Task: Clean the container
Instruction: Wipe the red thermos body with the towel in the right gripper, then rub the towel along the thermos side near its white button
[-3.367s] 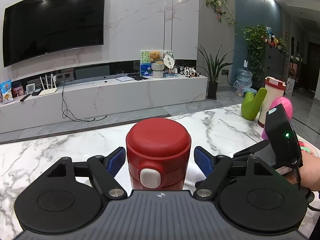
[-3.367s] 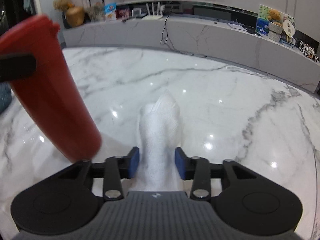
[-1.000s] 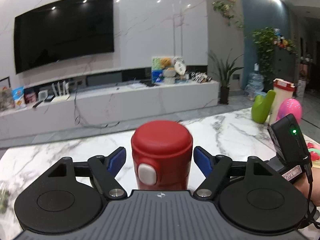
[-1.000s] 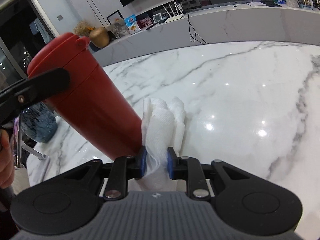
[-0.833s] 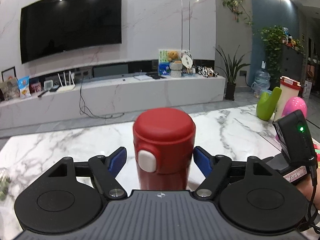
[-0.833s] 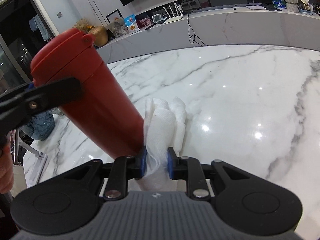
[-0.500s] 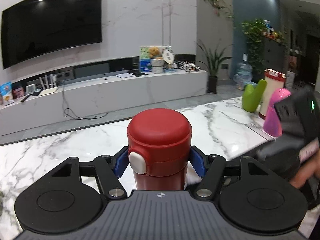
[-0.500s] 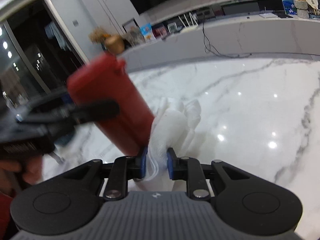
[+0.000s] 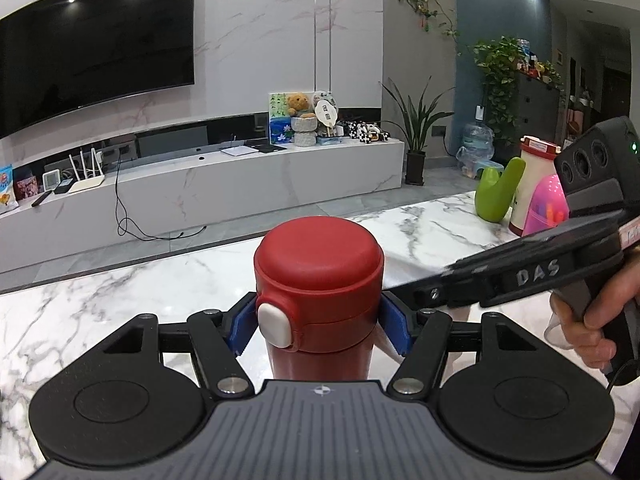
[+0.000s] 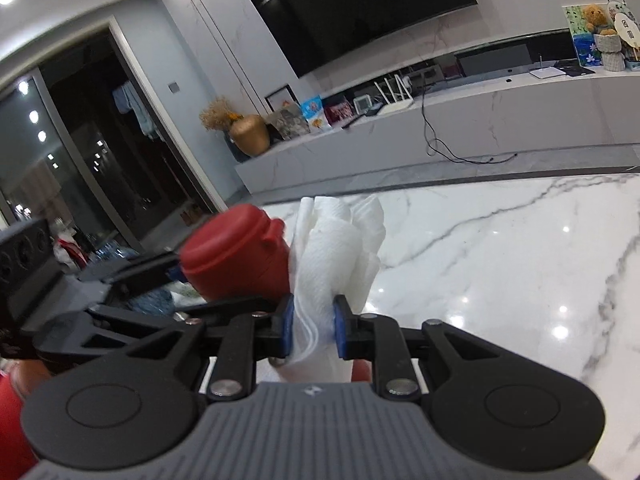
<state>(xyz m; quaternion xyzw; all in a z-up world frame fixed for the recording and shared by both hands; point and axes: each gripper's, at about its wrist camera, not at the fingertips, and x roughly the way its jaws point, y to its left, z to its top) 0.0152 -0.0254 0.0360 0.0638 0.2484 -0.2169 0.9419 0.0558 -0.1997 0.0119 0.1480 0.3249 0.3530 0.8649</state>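
The left hand-held gripper (image 9: 318,326) clamps its blue pads on the red cylindrical flask with a white push-button lid (image 9: 319,276), holding it upright above the white marble desk (image 9: 120,304). The right hand-held gripper (image 10: 314,326) pinches a crumpled white paper towel (image 10: 334,248) that touches the flask's side just below the lid. At the desk's far right corner stand a green curved plastic holder (image 9: 498,190), a pink egg-shaped case (image 9: 548,208) and a white jar with a red lid (image 9: 534,172), well apart from the flask.

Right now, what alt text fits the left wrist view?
The left gripper has its jaws shut on a red flask just below its lid, above a marble table. At right, a hand holds the right gripper; TV wall behind.
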